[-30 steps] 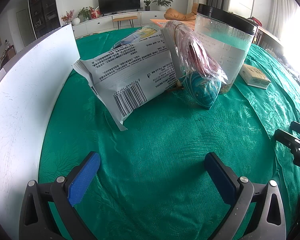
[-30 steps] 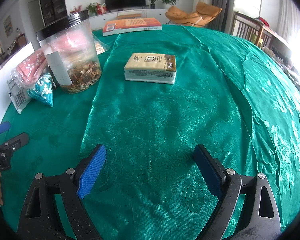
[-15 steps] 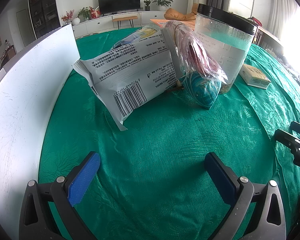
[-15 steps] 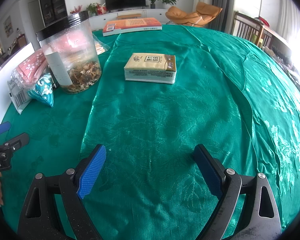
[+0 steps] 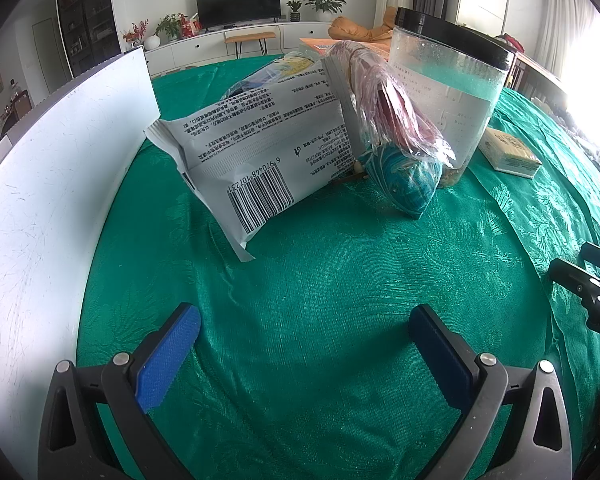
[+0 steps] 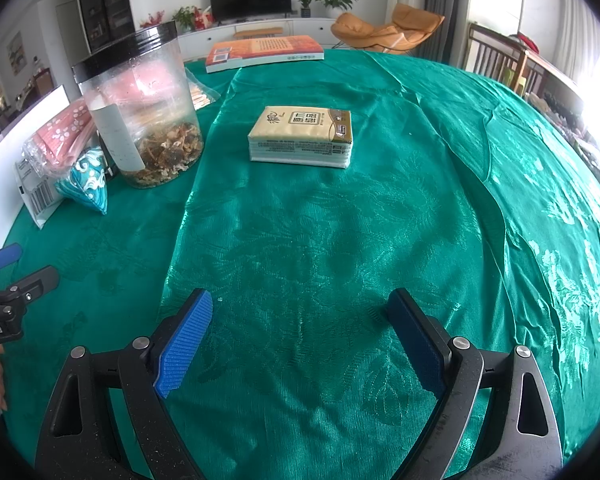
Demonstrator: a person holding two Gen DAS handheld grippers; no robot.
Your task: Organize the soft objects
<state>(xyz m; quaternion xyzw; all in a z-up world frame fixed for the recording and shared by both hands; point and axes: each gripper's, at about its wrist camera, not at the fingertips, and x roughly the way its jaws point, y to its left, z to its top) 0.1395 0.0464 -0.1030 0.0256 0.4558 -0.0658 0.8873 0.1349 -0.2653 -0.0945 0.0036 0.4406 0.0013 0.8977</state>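
A white soft pack with a barcode (image 5: 260,160) leans tilted on the green tablecloth, ahead of my open left gripper (image 5: 304,332). Beside it lie a teal patterned pouch (image 5: 410,182) and a clear bag of pink items (image 5: 384,104). The same pile shows at the left of the right wrist view: pouch (image 6: 86,184), pink bag (image 6: 60,136), white pack (image 6: 38,196). A beige tissue pack (image 6: 302,138) lies flat ahead of my open right gripper (image 6: 300,320). Both grippers hover low over the cloth with nothing between their fingers.
A clear jar with a black lid (image 6: 140,108) stands behind the soft things. A white board (image 5: 48,184) runs along the left. An orange book (image 6: 264,52) lies at the table's far side. The cloth (image 6: 380,220) is wrinkled at the right.
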